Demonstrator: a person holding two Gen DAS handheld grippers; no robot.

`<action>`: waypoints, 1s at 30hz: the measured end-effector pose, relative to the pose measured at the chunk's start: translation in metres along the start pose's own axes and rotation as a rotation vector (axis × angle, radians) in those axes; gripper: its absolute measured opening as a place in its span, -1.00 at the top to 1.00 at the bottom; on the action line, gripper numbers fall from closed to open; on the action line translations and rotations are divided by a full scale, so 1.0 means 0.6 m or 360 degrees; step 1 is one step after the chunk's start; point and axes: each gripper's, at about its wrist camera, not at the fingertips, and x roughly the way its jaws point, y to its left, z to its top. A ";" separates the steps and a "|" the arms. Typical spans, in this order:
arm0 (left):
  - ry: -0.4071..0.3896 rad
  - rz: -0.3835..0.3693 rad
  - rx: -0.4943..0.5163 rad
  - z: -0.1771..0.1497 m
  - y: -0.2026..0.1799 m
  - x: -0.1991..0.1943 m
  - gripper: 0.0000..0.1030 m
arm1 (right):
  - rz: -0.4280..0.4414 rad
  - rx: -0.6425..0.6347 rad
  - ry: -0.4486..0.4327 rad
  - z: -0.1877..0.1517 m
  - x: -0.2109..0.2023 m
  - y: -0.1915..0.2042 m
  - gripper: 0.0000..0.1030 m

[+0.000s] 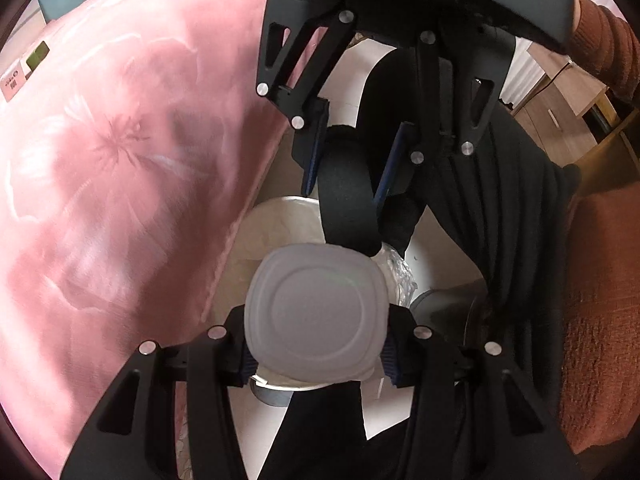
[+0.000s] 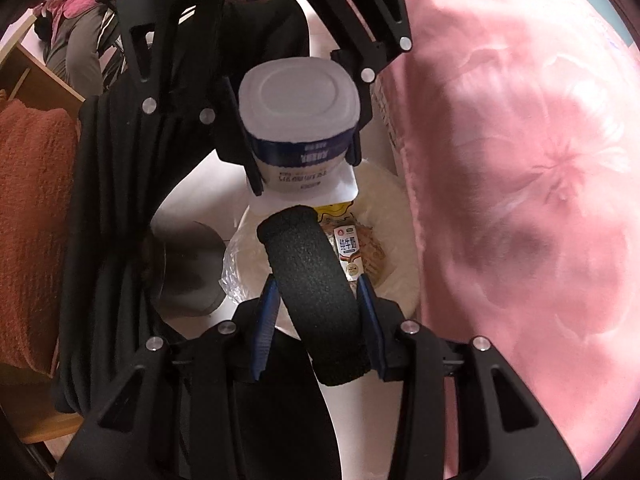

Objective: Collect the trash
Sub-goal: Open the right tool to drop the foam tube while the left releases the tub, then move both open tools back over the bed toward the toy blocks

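A: From the left wrist: pinching one white cup [image 1: 316, 308] in the left claw [image 1: 318, 360], pads pressed on both its sides, base facing the camera.

B: And right over the bin [image 1: 272, 232]. One bin, white liner, mouth open below.

A: Across from it, clamped tight in the right claw [image 1: 350, 168]: one black foam roll [image 1: 348, 200], hanging down beside the cup.

B: Tight quarters. Pink blanket [image 1: 120, 160] hard against the bin's left edge, black cloth [image 1: 500, 200] and an orange towel [image 1: 600, 320] on the right. Only a narrow strip of pale floor open between.

A: Over to the right wrist: same roll [image 2: 316, 292] squeezed between the blue pads of the right claw [image 2: 318, 320], above the bin rim [image 2: 400, 248].

B: Up top, the left claw [image 2: 302, 148] gripping the cup [image 2: 300, 120] by its blue band, upside down.

A: Inside the bin: one small carton [image 2: 349, 254] on some wrappers. Hard to count those.

B: Blanket [image 2: 520, 200] crowding the right edge here, cloth [image 2: 104, 200] and towel [image 2: 32, 200] on the left.

A: Tally: two claws, one cup, one roll, one bin.
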 end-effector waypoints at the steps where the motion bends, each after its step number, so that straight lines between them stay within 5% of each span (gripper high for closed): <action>1: 0.0002 -0.0002 -0.0004 0.000 0.001 0.002 0.03 | 0.0006 -0.0005 0.0003 -0.001 0.004 -0.001 0.22; 6: 0.0006 0.0025 -0.0001 -0.006 0.000 0.010 0.00 | -0.0006 -0.0022 0.0012 -0.001 0.013 0.003 0.19; 9: 0.0017 0.0049 -0.0021 -0.004 -0.003 0.020 -0.42 | -0.0025 0.0001 0.0006 0.004 0.016 0.000 -0.21; 11: -0.0008 0.0048 -0.0022 -0.006 -0.006 0.019 -0.62 | -0.0055 0.0027 -0.0023 0.006 0.011 -0.005 -0.27; 30: -0.0032 0.0105 -0.0007 -0.002 0.000 -0.025 -0.64 | -0.0174 0.0034 -0.0030 -0.001 -0.031 0.007 -0.33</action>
